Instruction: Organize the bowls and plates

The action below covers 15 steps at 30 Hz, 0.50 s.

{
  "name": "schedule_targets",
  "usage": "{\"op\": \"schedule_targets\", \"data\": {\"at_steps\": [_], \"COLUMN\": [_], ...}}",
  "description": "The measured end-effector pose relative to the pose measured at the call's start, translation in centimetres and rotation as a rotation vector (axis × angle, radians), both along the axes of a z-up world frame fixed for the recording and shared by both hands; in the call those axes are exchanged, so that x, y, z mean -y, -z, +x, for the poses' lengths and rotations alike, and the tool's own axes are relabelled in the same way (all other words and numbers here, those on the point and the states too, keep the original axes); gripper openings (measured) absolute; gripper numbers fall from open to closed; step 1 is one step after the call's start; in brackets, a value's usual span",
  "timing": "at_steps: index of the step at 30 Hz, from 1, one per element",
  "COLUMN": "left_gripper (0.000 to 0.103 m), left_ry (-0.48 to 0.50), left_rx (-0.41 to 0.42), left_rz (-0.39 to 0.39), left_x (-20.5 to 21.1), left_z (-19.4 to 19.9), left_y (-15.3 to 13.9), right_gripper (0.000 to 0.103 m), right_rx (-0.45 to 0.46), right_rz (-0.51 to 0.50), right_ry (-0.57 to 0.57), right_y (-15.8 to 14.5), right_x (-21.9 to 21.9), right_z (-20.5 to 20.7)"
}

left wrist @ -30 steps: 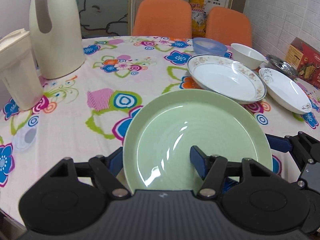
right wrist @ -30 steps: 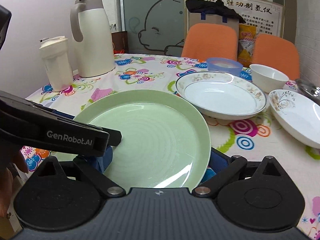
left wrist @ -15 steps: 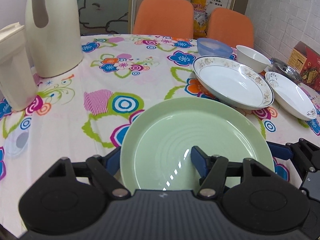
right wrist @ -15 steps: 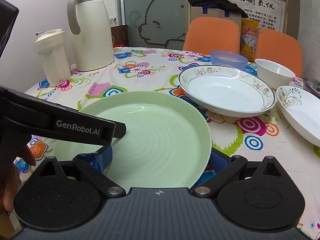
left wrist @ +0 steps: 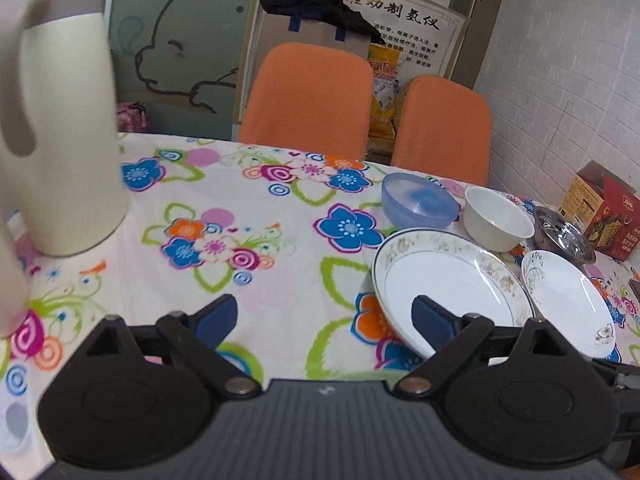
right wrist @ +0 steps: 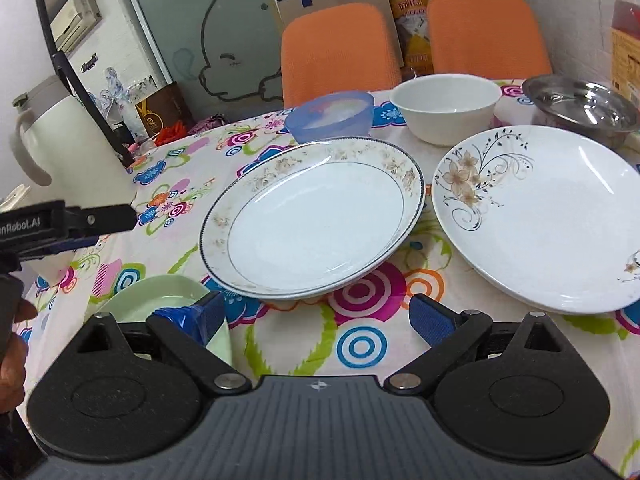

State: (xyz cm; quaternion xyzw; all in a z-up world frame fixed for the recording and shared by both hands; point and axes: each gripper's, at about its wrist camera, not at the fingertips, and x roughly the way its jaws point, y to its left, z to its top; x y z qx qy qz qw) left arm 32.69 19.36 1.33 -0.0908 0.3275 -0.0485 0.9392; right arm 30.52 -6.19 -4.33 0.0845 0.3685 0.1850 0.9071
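Both claws stood released and empty at this moment.

Left wrist view: the left claw (left wrist: pixel 324 316) hovered over the flowered desk (left wrist: pixel 280 240) with its blue pads spread wide, nothing between them. Just beyond its right finger sat the gold-rimmed plate (left wrist: pixel 448 292), with the flower-sprig plate (left wrist: pixel 568 304) beside it on the right. Farther off stood a blue bowl (left wrist: pixel 418 206), a white bowl (left wrist: pixel 498 224) and a steel bowl (left wrist: pixel 564 238). A cream jug (left wrist: pixel 64 136) stood far left. A poster (left wrist: pixel 404 20) behind the two orange chairs (left wrist: pixel 308 100) carried large Chinese characters, too blurred to read with confidence; a red box (left wrist: pixel 604 216) at far right had print too small to read.

Right wrist view: the right claw (right wrist: pixel 316 316) also hung with its fingers apart, holding nothing. The green plate (right wrist: pixel 160 300) lay flat on the desk at near left, partly under the claw's left finger. Ahead lay the gold-rimmed plate, with the flower-sprig plate to its right and the three bowls behind. The other claw entered from the left, its arm lettered "nRobot.AI", the start cut off.

Judging from this, the green plate was set down as a stack base, and the step in hand looked like reaching for the gold-rimmed plate. That would call for a claw to close on its raised near rim and lift it level.
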Motion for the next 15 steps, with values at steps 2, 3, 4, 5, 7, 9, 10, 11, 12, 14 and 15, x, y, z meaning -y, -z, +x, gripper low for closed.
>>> {"op": "schedule_targets", "data": {"at_steps": [2,3,4,5,7,9,10,11,12,14,15], "left_gripper": [0.093,0.093,0.093,0.093,0.093,0.093,0.092,0.091,0.088,0.077,0.074], "left_ry": [0.036,0.053,0.077,0.093,0.128,0.156,0.170,0.188,0.201,0.215,0.218], "left_rx": [-0.035,-0.050,-0.065,-0.078,-0.090,-0.106,-0.115,-0.119,-0.126,-0.149,-0.163], "left_rz": [-0.006,-0.006,-0.008,-0.010,-0.002,0.020,0.030,0.037,0.045,0.057,0.059], "left_x": [0.7,1.1,1.5,1.9,2.7,3.5,3.8,4.1,4.3,4.8,4.9], "left_z": [2.9,4.1,5.3,6.1,7.5,8.4,8.7,9.0,9.3,9.9,10.1], "left_y": [0.6,0.9,1.2,1.5,1.9,2.4,2.7,2.9,3.2,3.8,4.1], "right_gripper": [0.087,0.086,0.086,0.086,0.088,0.088,0.088,0.088,0.088,0.088,0.088], "right_rx": [-0.001,-0.007,-0.004,0.006,0.000,-0.001,0.000,0.002,0.008,0.020,0.021], "right_rz": [-0.001,0.002,-0.008,-0.024,-0.066,-0.088,-0.098,-0.107,-0.121,-0.151,-0.160], "right_ry": [-0.008,-0.014,-0.015,-0.024,-0.028,-0.025,-0.024,-0.025,-0.027,-0.026,-0.021], "right_y": [0.1,0.0,-0.2,-0.4,-0.5,-0.2,-0.2,-0.1,0.0,0.1,0.1], "right_x": [-0.3,-0.5,-0.8,-1.3,-2.1,-2.3,-2.5,-2.4,-2.7,-2.9,-3.0], "right_z": [1.0,1.4,1.7,1.9,2.6,3.1,3.1,3.3,3.2,3.4,3.6]}}
